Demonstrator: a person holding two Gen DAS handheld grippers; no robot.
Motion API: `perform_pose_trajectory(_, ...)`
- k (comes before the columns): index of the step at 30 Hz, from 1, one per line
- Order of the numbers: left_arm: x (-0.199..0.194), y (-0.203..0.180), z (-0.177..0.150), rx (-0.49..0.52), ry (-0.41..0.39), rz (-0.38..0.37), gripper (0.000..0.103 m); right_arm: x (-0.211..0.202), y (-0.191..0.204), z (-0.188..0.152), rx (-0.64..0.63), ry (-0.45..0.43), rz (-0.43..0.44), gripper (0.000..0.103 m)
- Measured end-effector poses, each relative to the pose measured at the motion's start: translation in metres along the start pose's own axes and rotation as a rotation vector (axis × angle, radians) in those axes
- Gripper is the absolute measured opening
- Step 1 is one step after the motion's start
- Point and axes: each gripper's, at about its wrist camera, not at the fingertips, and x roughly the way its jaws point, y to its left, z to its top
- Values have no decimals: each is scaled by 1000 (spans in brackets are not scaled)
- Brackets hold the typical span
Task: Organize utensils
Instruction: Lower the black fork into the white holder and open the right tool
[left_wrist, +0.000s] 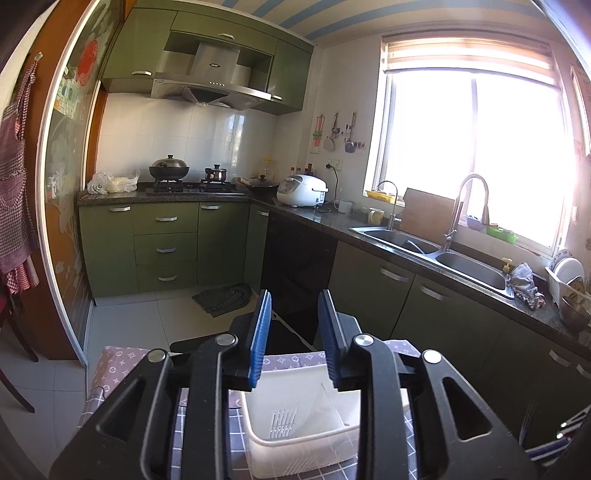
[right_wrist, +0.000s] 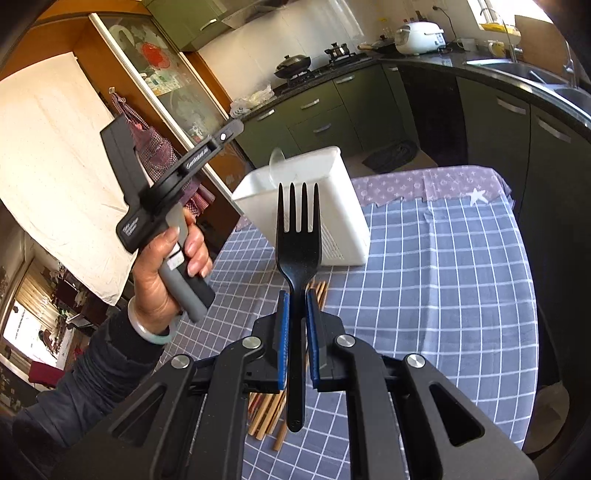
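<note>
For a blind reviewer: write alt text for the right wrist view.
The right gripper clamps a black plastic fork upright, tines up, above a blue checked tablecloth. Behind stands a white plastic utensil holder; wooden chopsticks lie below, and a hand holds the left gripper aloft.

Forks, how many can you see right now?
1. A black fork stands tines up, clamped in the right gripper above the checked tablecloth. More could be hidden inside the white bin or under the gripper.
</note>
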Motion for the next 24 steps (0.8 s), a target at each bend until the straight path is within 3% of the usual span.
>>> perform_pose_trajectory(7,-79,23,4,-8,-49,20,33,-11,35,73,-100,-204,-56,10)
perform_pose_trajectory(12,-126,43,-4,-10,-31,38,32,-1,45,125,-118,-373,-119,10)
perform_pose_trajectory(18,-161,62,-18,-19,6,77,32,45,46,157,-151,-405,-227,10)
perform_pose_trajectory(24,-170,67,-27,-5,30,87,33,96,31,152,-159,-357,-260,10)
